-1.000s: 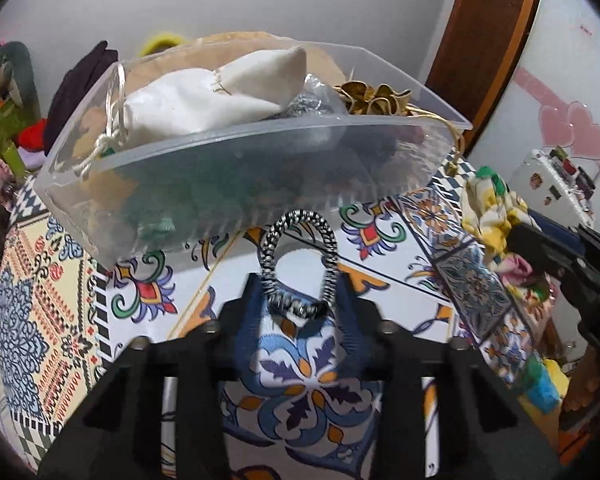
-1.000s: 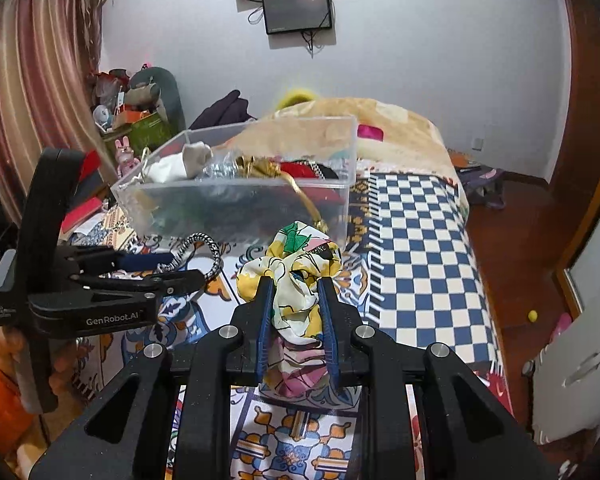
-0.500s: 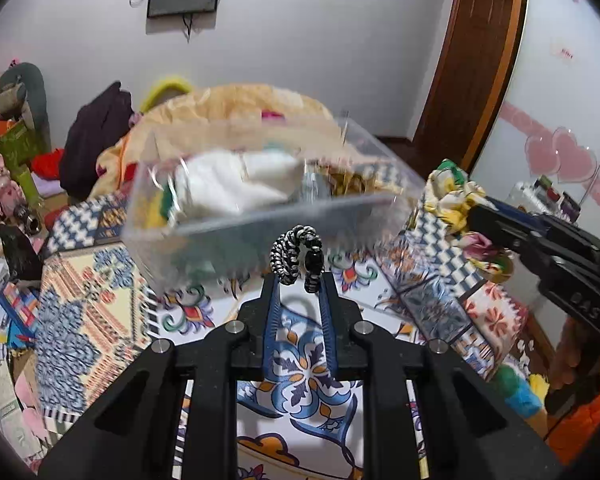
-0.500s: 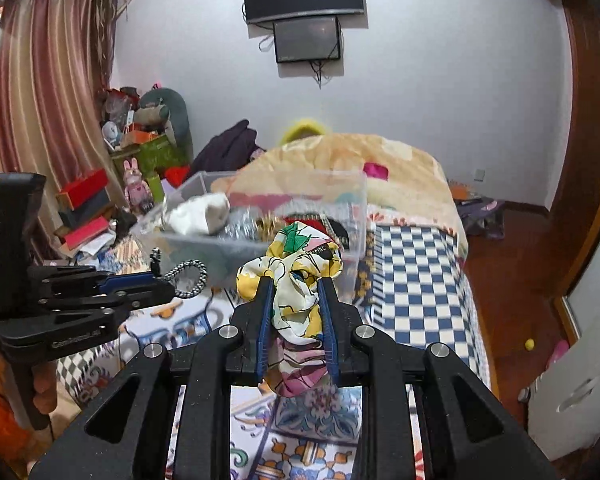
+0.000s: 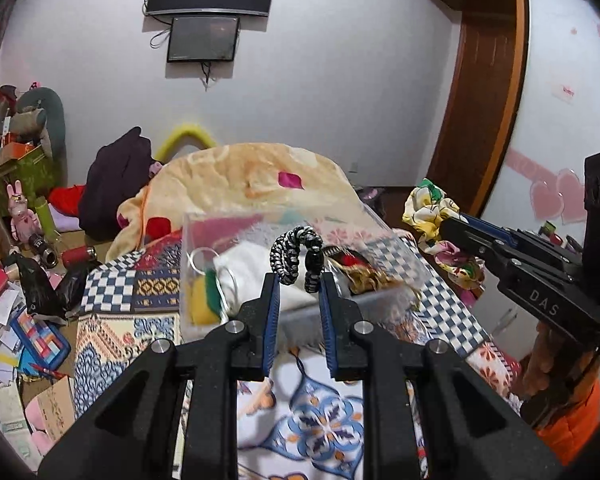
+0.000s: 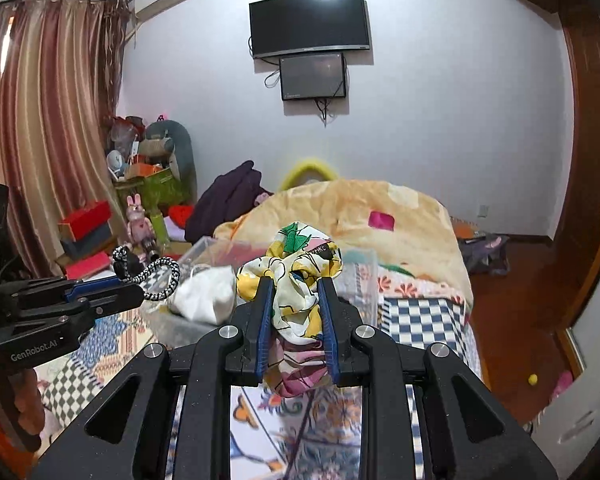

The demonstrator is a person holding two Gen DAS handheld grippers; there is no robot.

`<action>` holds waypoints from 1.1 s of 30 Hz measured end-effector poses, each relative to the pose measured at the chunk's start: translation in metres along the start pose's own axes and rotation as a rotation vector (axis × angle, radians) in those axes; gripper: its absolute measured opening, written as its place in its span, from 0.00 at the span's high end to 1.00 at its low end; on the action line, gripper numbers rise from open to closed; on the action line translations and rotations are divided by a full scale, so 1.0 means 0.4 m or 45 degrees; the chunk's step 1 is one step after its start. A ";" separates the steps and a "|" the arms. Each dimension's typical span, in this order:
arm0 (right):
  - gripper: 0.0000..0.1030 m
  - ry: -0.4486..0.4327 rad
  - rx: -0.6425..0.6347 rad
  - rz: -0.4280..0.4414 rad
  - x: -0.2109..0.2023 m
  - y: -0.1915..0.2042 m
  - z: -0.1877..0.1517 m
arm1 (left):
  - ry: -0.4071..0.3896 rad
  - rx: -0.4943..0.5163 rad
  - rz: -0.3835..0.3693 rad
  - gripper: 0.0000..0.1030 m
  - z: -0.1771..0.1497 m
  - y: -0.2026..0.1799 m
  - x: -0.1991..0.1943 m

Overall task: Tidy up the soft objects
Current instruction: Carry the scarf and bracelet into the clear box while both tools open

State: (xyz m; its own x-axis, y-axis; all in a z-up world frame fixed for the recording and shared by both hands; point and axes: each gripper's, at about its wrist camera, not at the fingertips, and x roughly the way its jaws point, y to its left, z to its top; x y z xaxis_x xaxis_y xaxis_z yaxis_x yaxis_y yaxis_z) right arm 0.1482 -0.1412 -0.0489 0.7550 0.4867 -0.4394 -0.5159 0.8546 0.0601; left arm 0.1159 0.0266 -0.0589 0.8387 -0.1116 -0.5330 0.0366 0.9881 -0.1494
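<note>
Between my left gripper's [image 5: 297, 280] fingers I have the black-and-white coiled hair tie [image 5: 296, 254] clamped, its loop arching up above the tips. My right gripper [image 6: 292, 284] is closed on the floral scrunchie [image 6: 296, 280], which bunches out over the pads and hangs down between them. Both pieces are lifted clear of the patterned bedspread [image 5: 320, 424] below me, so 2 soft things are picked up and neither has been put away yet.

Just beyond my fingertips sits the clear plastic bin [image 5: 284, 312], which I take to be where they go. It already holds a white cloth pouch [image 5: 256, 272], something yellow and green in the left corner [image 5: 202, 300] and a gold-toned piece with a red spot on the right [image 5: 356, 268], so I judge part of the sorting is done. What is left for me, as I read it: carry each hand over the rim, let go, and check the bed for more; I see no other loose soft item on the spread from here.

Farther back a peach blanket [image 6: 380, 220] is heaped behind the bin, with a dark garment [image 6: 228, 196] beside it, and 2 screens [image 6: 310, 24] hang on the wall.
</note>
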 end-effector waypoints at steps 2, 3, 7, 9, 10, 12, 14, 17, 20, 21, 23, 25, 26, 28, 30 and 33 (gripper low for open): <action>0.80 0.007 -0.007 0.000 0.018 0.003 0.006 | -0.001 -0.008 0.010 0.81 0.010 0.008 0.018; 0.80 0.014 -0.013 0.000 0.024 0.004 0.005 | 0.002 -0.011 0.014 0.81 0.014 0.012 0.027; 0.80 0.053 -0.008 0.000 0.069 0.001 0.005 | 0.020 -0.011 0.042 0.81 0.024 0.026 0.073; 0.80 0.084 0.005 0.012 0.097 -0.003 0.004 | 0.033 -0.012 0.053 0.81 0.025 0.031 0.098; 0.80 0.095 0.010 0.017 0.107 -0.002 0.002 | 0.042 -0.014 0.062 0.81 0.023 0.031 0.110; 0.80 0.127 0.019 0.031 0.132 0.002 -0.005 | 0.060 -0.019 0.069 0.81 0.020 0.038 0.135; 0.80 0.154 0.023 0.038 0.153 0.003 -0.010 | 0.075 -0.023 0.079 0.81 0.015 0.046 0.160; 0.80 0.197 0.013 0.033 0.181 0.008 -0.024 | 0.095 -0.040 0.080 0.81 0.007 0.059 0.189; 0.80 0.234 0.005 0.030 0.201 0.007 -0.036 | 0.121 -0.059 0.066 0.81 -0.002 0.067 0.208; 0.76 0.249 0.002 0.031 0.206 0.009 -0.040 | 0.131 -0.059 0.072 0.81 -0.006 0.068 0.216; 0.67 0.260 -0.008 0.019 0.213 0.009 -0.041 | 0.149 -0.059 0.074 0.80 -0.014 0.069 0.228; 0.55 0.265 -0.017 0.003 0.212 0.008 -0.044 | 0.177 -0.067 0.065 0.70 -0.022 0.072 0.235; 0.47 0.268 -0.020 0.001 0.209 0.007 -0.046 | 0.185 -0.078 0.053 0.61 -0.026 0.075 0.236; 0.39 0.261 -0.022 -0.001 0.199 0.006 -0.048 | 0.176 -0.082 0.058 0.55 -0.032 0.076 0.229; 0.37 0.264 -0.029 -0.003 0.198 0.005 -0.046 | 0.178 -0.073 0.065 0.51 -0.035 0.075 0.223; 0.31 0.265 -0.049 -0.020 0.190 0.004 -0.043 | 0.173 -0.068 0.065 0.45 -0.034 0.075 0.208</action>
State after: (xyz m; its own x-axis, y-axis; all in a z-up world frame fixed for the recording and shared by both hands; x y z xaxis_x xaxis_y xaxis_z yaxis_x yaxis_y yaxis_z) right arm 0.1976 -0.1059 -0.0976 0.6651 0.4220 -0.6161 -0.5227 0.8523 0.0195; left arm 0.1794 0.0455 -0.1190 0.7576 -0.0782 -0.6480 -0.0362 0.9862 -0.1613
